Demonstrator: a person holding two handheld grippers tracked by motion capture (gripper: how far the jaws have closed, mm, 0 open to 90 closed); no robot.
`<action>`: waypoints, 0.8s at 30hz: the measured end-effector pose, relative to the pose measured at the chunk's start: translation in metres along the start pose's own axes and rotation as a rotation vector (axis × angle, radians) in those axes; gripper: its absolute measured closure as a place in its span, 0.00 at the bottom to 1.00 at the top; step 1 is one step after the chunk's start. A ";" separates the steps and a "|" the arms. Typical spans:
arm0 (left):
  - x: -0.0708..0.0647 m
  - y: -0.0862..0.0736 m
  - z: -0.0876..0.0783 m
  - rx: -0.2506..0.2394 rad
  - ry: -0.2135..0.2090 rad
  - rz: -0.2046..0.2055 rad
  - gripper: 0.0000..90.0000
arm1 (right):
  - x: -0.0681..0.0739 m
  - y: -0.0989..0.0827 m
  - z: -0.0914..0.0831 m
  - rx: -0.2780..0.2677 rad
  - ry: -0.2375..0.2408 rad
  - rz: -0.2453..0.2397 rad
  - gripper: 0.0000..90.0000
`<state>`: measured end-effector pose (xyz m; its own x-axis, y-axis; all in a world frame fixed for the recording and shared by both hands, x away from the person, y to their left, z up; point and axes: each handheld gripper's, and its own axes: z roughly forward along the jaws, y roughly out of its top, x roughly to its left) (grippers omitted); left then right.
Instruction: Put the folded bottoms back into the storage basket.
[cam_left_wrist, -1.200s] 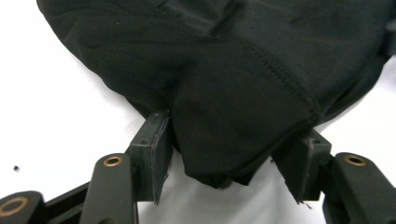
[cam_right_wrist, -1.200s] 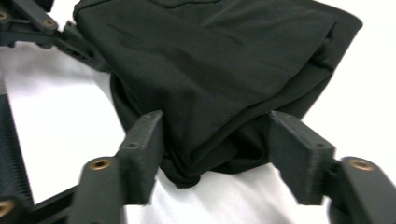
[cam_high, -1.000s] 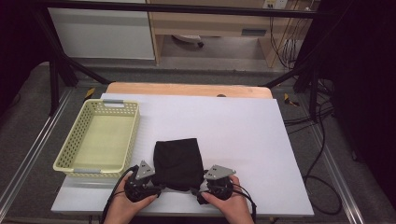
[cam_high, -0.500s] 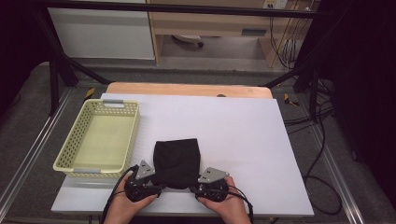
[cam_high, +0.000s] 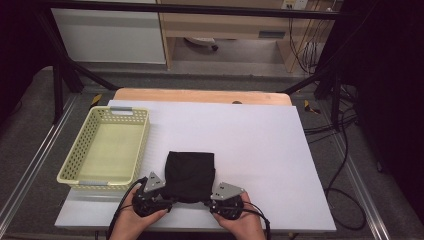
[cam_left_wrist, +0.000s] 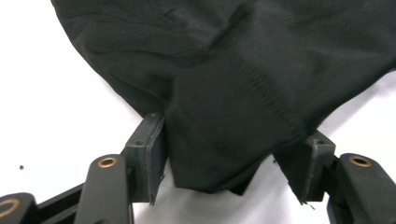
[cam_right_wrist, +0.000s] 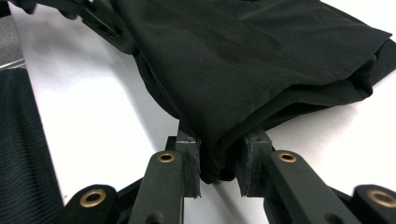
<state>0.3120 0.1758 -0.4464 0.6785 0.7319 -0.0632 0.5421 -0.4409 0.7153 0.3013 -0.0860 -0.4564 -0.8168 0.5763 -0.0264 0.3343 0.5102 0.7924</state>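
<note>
A folded black cloth (cam_high: 190, 172) lies on the white table (cam_high: 260, 145) near its front edge. My left gripper (cam_high: 170, 194) is at the cloth's near left corner. In the left gripper view its jaws (cam_left_wrist: 231, 163) stand wide apart around a flat corner of the cloth (cam_left_wrist: 224, 70); they have just been opening a little. My right gripper (cam_high: 207, 197) is at the near right corner. Its jaws (cam_right_wrist: 219, 163) have just been closing and now pinch the folded edge of the cloth (cam_right_wrist: 243, 60).
A pale yellow mesh basket (cam_high: 141, 150) stands empty to the left of the cloth. The table's front edge runs just under both hands. Bare white surface stretches behind and to the right of the cloth. The left gripper's jaw (cam_right_wrist: 102, 23) shows at the right gripper view's top left.
The right gripper has edged slightly left, in toward the cloth's near right corner. The cloth, the basket and the left gripper have stayed where they were.
</note>
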 end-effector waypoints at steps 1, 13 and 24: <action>-0.001 0.000 -0.002 -0.002 -0.001 -0.001 0.41 | 0.001 0.000 0.000 0.002 0.000 -0.003 0.82; -0.020 0.007 -0.039 -0.085 0.006 -0.058 0.16 | 0.003 -0.002 -0.004 0.008 0.008 0.007 0.83; 0.006 0.076 0.013 -0.139 0.130 -0.064 0.20 | 0.006 -0.007 -0.009 0.016 0.010 0.008 0.82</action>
<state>0.3644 0.1400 -0.4017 0.5702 0.8210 -0.0282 0.5025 -0.3215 0.8026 0.2900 -0.0914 -0.4567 -0.8188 0.5740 -0.0133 0.3485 0.5153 0.7829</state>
